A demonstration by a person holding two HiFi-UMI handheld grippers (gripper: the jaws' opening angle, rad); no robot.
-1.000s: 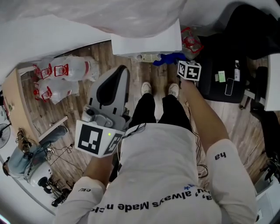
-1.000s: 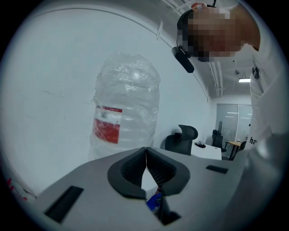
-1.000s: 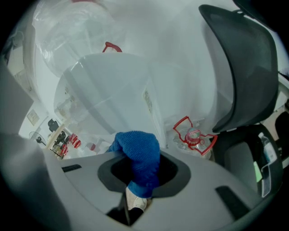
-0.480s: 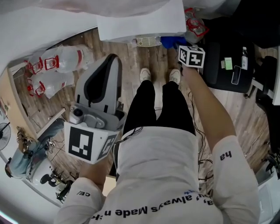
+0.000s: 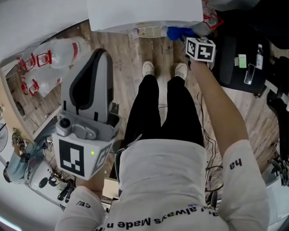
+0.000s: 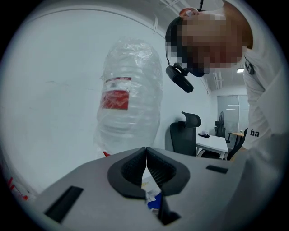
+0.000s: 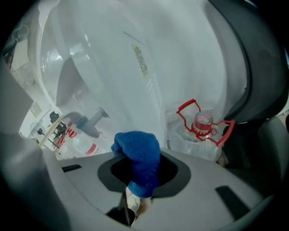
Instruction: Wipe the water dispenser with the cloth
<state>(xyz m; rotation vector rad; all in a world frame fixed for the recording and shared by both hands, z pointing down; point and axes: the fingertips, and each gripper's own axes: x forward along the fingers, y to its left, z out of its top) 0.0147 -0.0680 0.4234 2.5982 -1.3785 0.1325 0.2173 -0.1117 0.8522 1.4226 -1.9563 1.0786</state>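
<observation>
My left claw (image 6: pixel 145 152) is hanging clenched on nothing, off to my left. It is pointing toward a wrapped bottle (image 6: pixel 130 97) and sitting well apart from the dispenser (image 5: pixel 144 13). My right claw (image 7: pixel 137 173) is reaching forward and gripping the blue cloth (image 7: pixel 137 153), which is bunching up out of its jaws. The dispenser's white wall is rising straight ahead of that cloth, close by. I cannot tell whether the two are touching. The wall is standing upright, so I am judging that the wipe should be running up and down its face. The right claw is by far the nearer one, so I am expecting to press it straight forward.
</observation>
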